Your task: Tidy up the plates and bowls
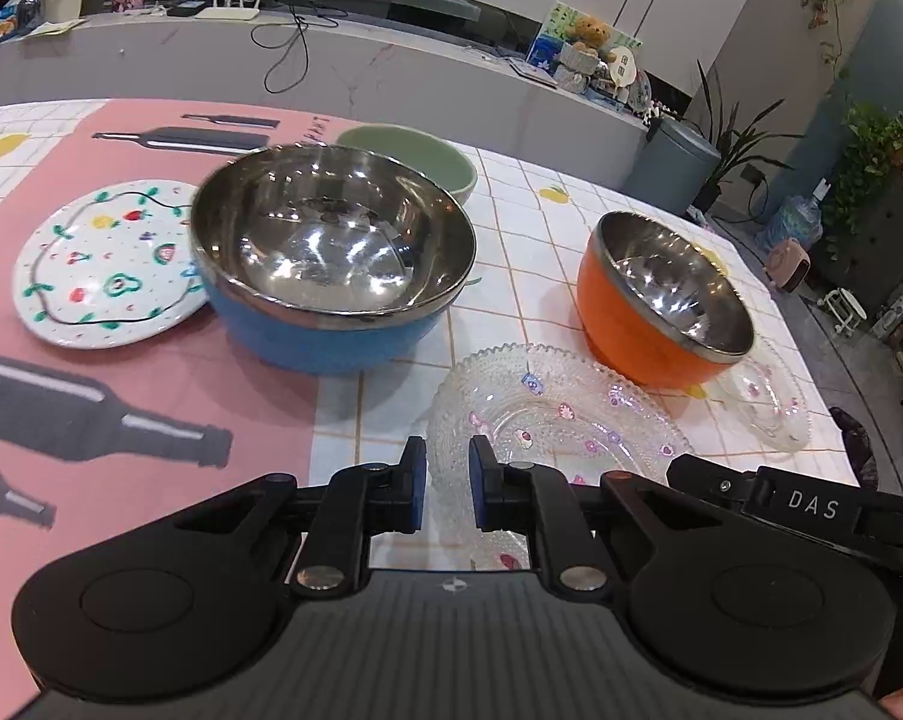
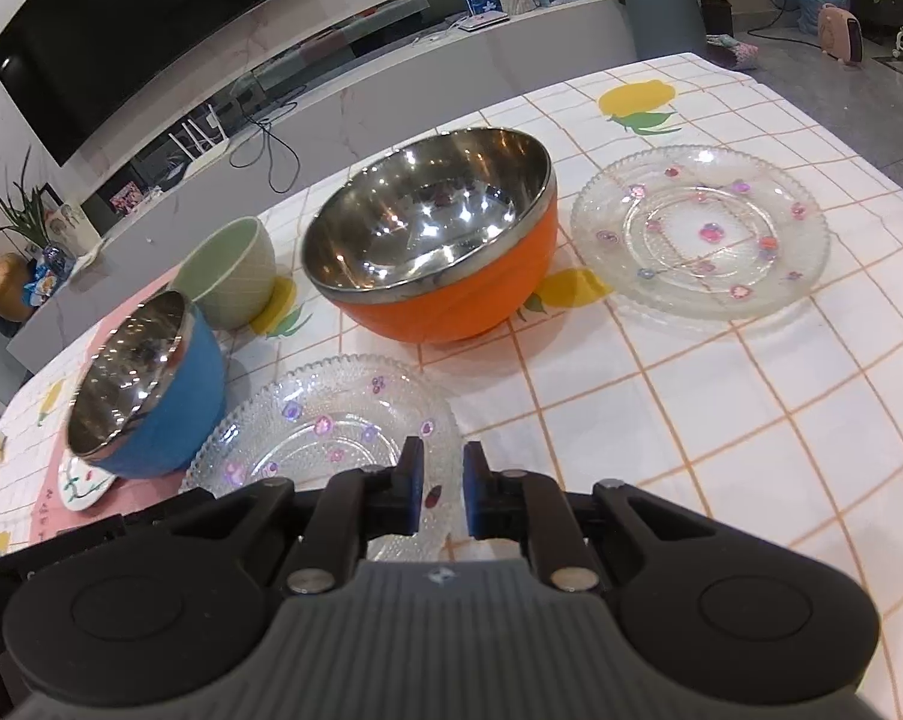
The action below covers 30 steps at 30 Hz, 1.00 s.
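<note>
A clear glass plate [image 1: 559,420] with small flowers lies at the near edge of the table; it also shows in the right wrist view [image 2: 331,420]. My left gripper [image 1: 448,483] straddles its left rim, jaws narrowly apart. My right gripper [image 2: 440,489] straddles its right rim the same way. A blue steel-lined bowl [image 1: 331,252] [image 2: 145,384] sits left of it, an orange steel-lined bowl [image 1: 661,294] [image 2: 439,246] behind it. A second glass plate [image 2: 700,240] [image 1: 769,402] lies right of the orange bowl. A white painted plate [image 1: 109,264] and a green bowl [image 1: 415,156] [image 2: 229,273] stand further back.
The table wears a white checked cloth [image 2: 721,420] and a pink bottle-print mat [image 1: 121,420]. A grey counter [image 1: 331,60] runs behind the table. The table's right edge drops to the floor [image 2: 841,78].
</note>
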Motion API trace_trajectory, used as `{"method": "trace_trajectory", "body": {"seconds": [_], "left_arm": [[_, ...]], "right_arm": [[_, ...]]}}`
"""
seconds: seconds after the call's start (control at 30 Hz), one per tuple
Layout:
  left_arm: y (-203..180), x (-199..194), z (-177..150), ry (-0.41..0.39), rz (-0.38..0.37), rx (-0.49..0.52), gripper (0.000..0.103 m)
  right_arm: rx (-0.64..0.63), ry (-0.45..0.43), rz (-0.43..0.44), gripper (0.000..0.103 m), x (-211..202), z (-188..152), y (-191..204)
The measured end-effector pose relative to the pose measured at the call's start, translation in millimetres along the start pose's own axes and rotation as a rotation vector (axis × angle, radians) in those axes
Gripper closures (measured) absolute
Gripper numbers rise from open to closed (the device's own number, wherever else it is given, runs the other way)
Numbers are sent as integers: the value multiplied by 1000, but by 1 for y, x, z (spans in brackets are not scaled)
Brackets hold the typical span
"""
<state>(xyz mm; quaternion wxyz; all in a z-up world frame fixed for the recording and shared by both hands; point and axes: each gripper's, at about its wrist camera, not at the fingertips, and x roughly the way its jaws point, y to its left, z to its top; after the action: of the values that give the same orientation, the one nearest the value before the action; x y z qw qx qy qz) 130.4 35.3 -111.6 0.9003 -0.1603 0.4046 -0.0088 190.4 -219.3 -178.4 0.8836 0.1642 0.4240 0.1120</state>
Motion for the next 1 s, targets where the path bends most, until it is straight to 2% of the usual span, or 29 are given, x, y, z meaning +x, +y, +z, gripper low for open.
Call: {"method": "trace_trajectory", "body": {"seconds": [0.17, 0.5, 0.73, 1.0], "left_arm": [[-5, -24, -4, -30, 25, 3, 87], [10, -74, -15, -82, 79, -27, 87], [34, -100, -22, -106, 122, -65, 87], [72, -113, -27, -105, 173, -117, 87]], "right_arm": [[-11, -6, 31, 92, -21, -11, 8], [-48, 1, 102, 92, -54, -33, 35], [-100, 6, 147, 92, -66, -46, 64], [-152, 62, 195, 93, -57, -66, 99]]}}
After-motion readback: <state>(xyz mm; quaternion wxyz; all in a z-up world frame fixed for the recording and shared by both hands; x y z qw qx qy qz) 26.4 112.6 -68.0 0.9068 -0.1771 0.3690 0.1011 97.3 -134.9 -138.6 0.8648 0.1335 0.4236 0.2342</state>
